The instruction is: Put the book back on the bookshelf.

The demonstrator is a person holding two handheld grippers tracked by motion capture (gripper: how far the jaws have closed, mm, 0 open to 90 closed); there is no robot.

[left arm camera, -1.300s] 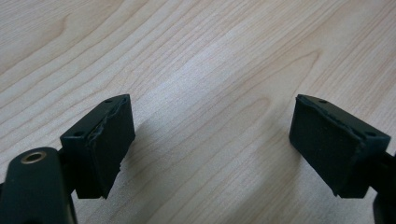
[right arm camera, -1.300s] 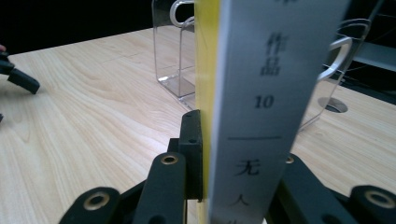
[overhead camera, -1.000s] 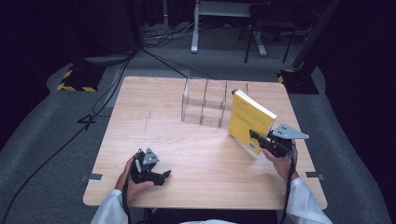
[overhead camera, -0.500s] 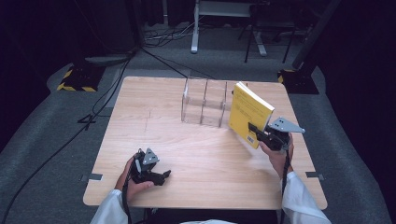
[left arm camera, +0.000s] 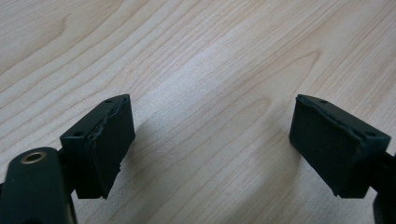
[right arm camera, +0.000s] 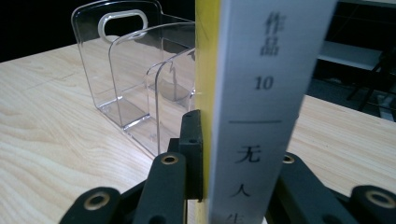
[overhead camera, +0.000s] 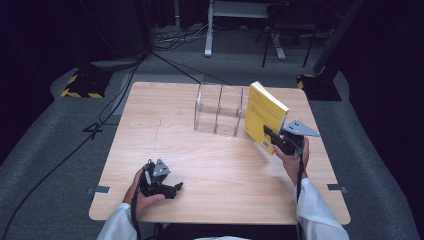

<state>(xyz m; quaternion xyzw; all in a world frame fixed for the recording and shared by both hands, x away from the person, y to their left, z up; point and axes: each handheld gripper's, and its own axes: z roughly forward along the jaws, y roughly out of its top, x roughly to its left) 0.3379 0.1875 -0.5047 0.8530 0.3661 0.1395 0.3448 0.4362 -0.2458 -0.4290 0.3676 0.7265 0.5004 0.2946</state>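
1. The right tool (overhead camera: 279, 140) is clenched on a yellow book (overhead camera: 264, 116). In the right gripper view its black jaws clamp the book (right arm camera: 243, 107) from both sides at the lower spine, and the white spine with printed characters rises upright between them.
2. The book hangs clear of the tabletop (overhead camera: 210, 165), tilted slightly, just beside the right end of the clear acrylic rack (overhead camera: 220, 107). It is not inside any compartment.
3. The rack stands upright near the far middle of the tabletop. In the right gripper view the rack (right arm camera: 135, 79) shows curved dividers and a handle cut-out in its end wall, and the compartments that can be seen hold nothing.
4. The left tool (overhead camera: 167, 189) rests well apart from the rack, at the near left edge of the tabletop. In the left gripper view its pads (left arm camera: 105, 140) stand wide apart over bare wood, released and holding nothing.
5. Step in hand, as I judge it: carrying the book toward the rack to stand it in a slot.
6. The next move calls for squaring the book with the dividers, lifting its lower edge over the rack's low front lip, and lowering it into the nearest compartment before letting go.
7. The risk is that the book's corner knocks the light rack, so the idle left tool could steady it.
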